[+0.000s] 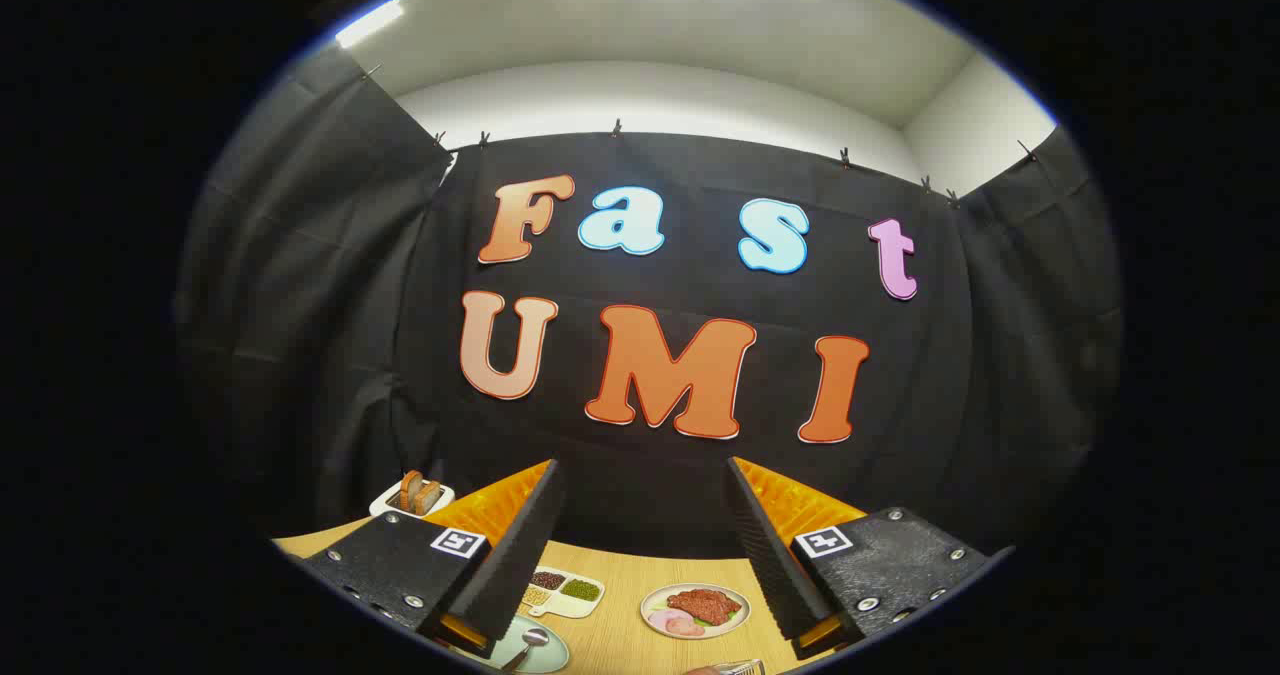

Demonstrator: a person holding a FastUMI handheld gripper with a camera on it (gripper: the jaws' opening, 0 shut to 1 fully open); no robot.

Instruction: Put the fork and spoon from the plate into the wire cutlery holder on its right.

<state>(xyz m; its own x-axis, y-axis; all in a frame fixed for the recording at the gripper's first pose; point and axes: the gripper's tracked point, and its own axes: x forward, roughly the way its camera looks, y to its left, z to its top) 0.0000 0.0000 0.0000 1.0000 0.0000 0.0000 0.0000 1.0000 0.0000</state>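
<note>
The gripper (640, 515) is hanging above the table (620, 635) with its two fingers (520, 545) standing wide apart, gripping nothing, open air lying between them. Taking the plate (545, 650) as the mark, it is lying just under the left finger, one spoon (527, 645) resting on it. Beyond it one divided dish of beans (563, 592) is sitting; to its right, one plate of meat (695, 610). Farther left, one bread tray (412, 498) is showing. Something metal (735, 667) is peeking in right of the plate; whether it is the holder I cannot tell.
</note>
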